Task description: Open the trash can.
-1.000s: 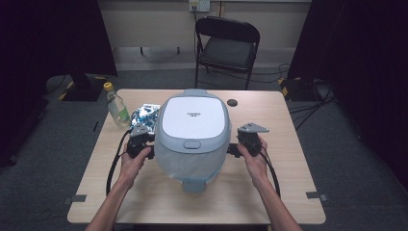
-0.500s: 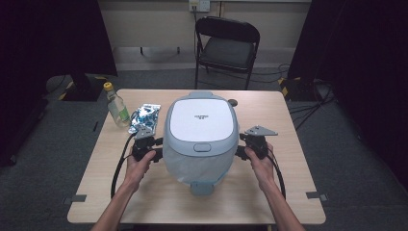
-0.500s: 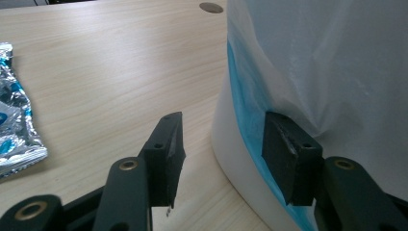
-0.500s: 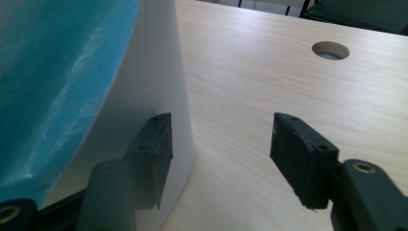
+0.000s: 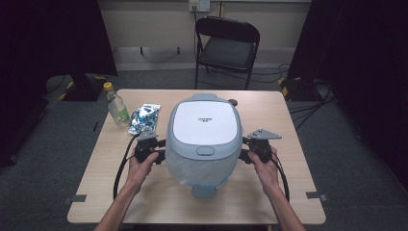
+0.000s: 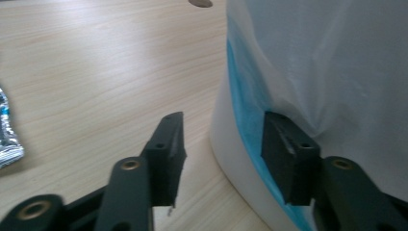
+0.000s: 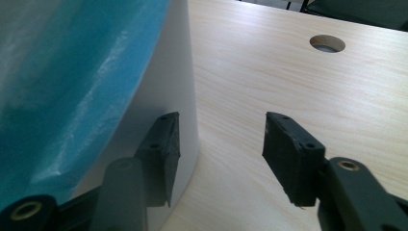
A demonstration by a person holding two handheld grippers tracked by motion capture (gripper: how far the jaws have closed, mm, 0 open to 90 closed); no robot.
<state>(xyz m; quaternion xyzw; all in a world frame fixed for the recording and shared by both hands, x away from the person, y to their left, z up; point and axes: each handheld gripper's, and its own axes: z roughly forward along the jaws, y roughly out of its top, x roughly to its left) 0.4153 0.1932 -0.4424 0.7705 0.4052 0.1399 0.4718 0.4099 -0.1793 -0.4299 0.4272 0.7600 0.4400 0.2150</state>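
A big white and pale-blue appliance (image 5: 204, 130) with a flat lid stands in the middle of the wooden table (image 5: 269, 202), its lower body wrapped in clear film. My left gripper (image 5: 161, 148) is at its left side and my right gripper (image 5: 245, 150) at its right side. In the left gripper view, my left gripper (image 6: 223, 139) has one jaw laid against the appliance's wall (image 6: 312, 57); its jaws have just been opening slightly, with nothing between them. In the right gripper view, my right gripper (image 7: 221, 139) is open, one jaw against the appliance (image 7: 72, 72) and bare table in the gap.
A clear bottle with a yellow cap (image 5: 115, 106) and a silver foil packet (image 5: 144, 118) lie at the table's back left. A round cable hole (image 5: 233, 102) sits behind the appliance. A black folding chair (image 5: 226, 43) stands beyond the table's far edge.
The appliance has shifted a little to the right and turned square to the table. Both hands went with it and the right gripper moved right.
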